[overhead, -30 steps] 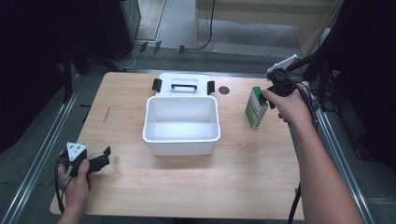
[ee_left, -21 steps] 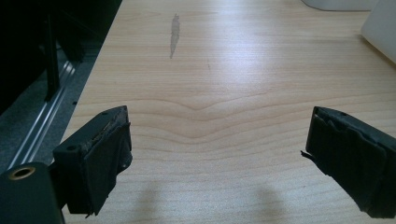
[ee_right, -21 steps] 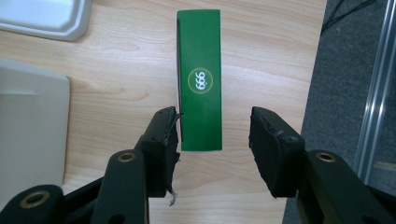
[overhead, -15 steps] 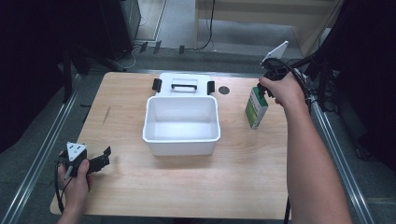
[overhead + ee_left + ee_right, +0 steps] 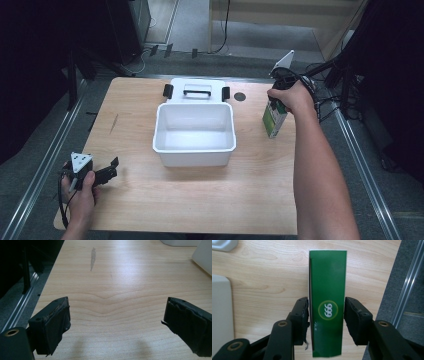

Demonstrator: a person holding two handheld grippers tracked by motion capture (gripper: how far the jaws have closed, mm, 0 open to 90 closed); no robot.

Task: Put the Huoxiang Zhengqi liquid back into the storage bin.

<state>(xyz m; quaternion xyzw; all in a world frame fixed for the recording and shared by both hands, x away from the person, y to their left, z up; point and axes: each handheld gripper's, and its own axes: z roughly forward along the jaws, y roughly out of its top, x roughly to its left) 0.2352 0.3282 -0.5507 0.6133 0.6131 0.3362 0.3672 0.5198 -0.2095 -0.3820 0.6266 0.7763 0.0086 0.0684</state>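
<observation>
A green and white carton [image 5: 273, 118] stands upright on the right side of the wooden table [image 5: 210, 200]. My right gripper [image 5: 276, 102] comes down on it from above. In the right gripper view the green carton [image 5: 327, 290] sits between the two black pads [image 5: 302, 315], which touch both its sides; the jaws have just been closing on it. My left gripper [image 5: 113, 166] rests low at the table's front left corner. In the left gripper view that gripper [image 5: 116, 322] is open, with bare wood between its pads.
A white plastic bin [image 5: 192, 157] stands in the middle of the table, its lid [image 5: 197, 84] with black latches lying behind it. A small black disc [image 5: 240, 96] lies beside the lid. Metal rails [image 5: 360, 165] run along both sides of the table.
My right hand has moved toward the near left and down over the carton, and its jaws have drawn in around the carton. The left hand has stayed where it was.
</observation>
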